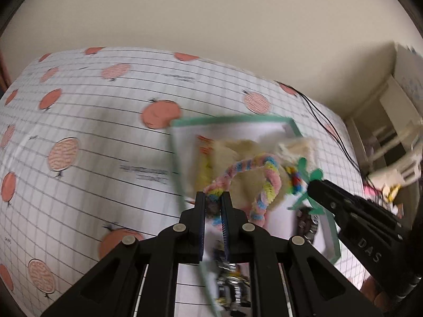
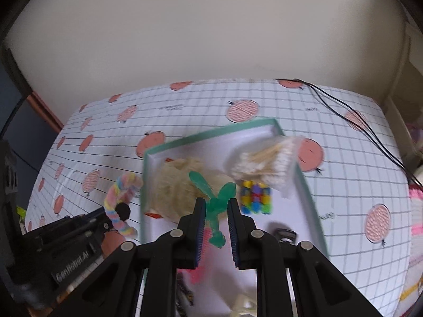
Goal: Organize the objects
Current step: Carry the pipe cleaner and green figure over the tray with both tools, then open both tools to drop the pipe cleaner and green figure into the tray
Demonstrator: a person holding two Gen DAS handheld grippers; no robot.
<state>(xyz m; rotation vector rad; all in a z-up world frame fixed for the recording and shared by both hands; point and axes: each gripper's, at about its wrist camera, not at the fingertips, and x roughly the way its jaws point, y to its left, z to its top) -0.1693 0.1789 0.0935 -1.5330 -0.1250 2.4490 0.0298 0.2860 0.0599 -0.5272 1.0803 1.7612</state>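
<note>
A white tray with a green rim point(image 1: 232, 119) point(image 2: 211, 133) lies on the checked tablecloth. It holds a beige fluffy bundle point(image 2: 174, 185), a bag of cotton swabs point(image 2: 267, 163) and a small multicoloured block point(image 2: 256, 196). My left gripper point(image 1: 213, 198) is shut on the end of a pastel twisted chenille rope point(image 1: 248, 166), which loops over the tray's left side. In the right wrist view the rope point(image 2: 124, 185) hangs just left of the tray. My right gripper point(image 2: 216, 206) is shut on a green plastic piece point(image 2: 214, 200) above the tray's middle. In the left wrist view the right gripper point(image 1: 314, 187) is at the right.
Black cables point(image 2: 343, 105) run across the table's far right corner. A black clip point(image 2: 285, 233) lies in the tray's near part. Shiny dark items point(image 1: 232, 285) sit blurred under my left gripper. White shelving point(image 1: 391, 132) stands past the table's right edge. A plain wall is behind.
</note>
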